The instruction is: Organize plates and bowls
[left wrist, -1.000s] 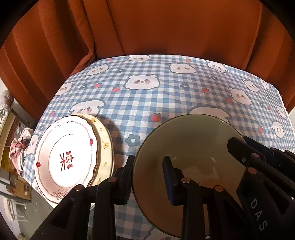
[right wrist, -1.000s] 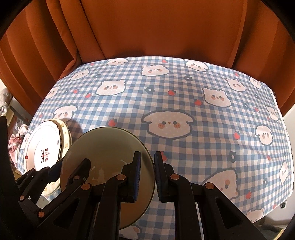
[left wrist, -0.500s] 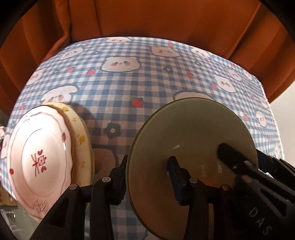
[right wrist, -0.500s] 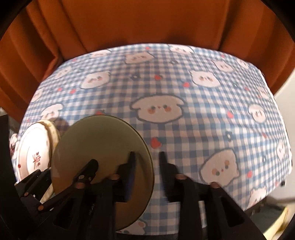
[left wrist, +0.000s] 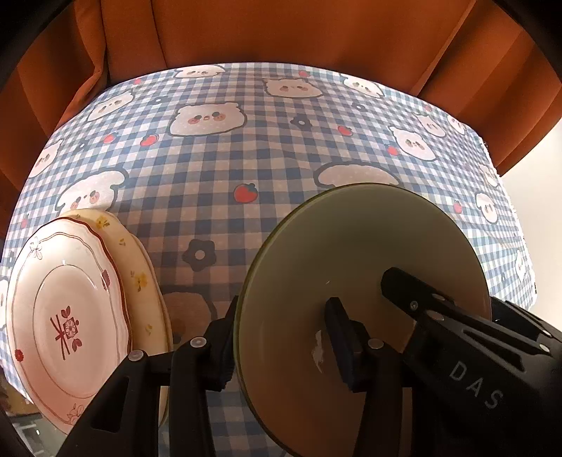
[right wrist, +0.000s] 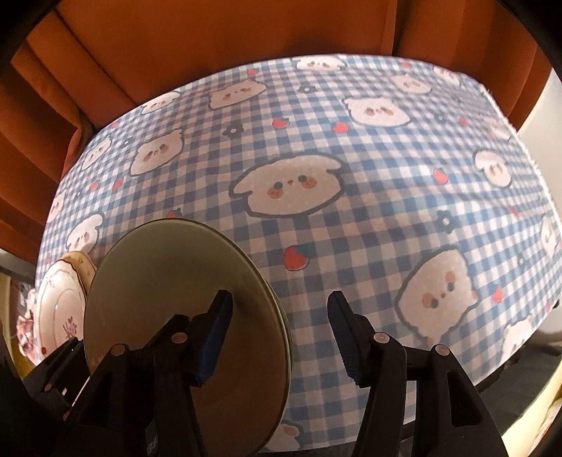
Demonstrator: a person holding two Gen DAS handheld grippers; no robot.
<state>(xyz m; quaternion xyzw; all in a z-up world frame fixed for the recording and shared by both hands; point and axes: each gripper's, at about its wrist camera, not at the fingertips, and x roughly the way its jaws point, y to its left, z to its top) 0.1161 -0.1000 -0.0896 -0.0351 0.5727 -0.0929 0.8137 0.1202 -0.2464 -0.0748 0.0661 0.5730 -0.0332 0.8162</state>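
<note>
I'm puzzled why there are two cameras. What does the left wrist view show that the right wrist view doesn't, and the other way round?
Left wrist only: the pink plate's whole face, with its red centre motif. Right wrist only: the cloth's near right edge. Both: the green plate, the pink plate stacked on a yellow plate, the checked bear cloth and the orange curtain.

Green plate: you see plain olive green, no pattern.
Top plate: white with a dark red rim line and red flower marks.
Plate under it: cream with small yellow flowers.
Tablecloth: blue and white check with white bears, red strawberries, dark flowers.
Curtain: your backdrop, plain rust orange.
Gripper fingers: black, blue pads.
</note>
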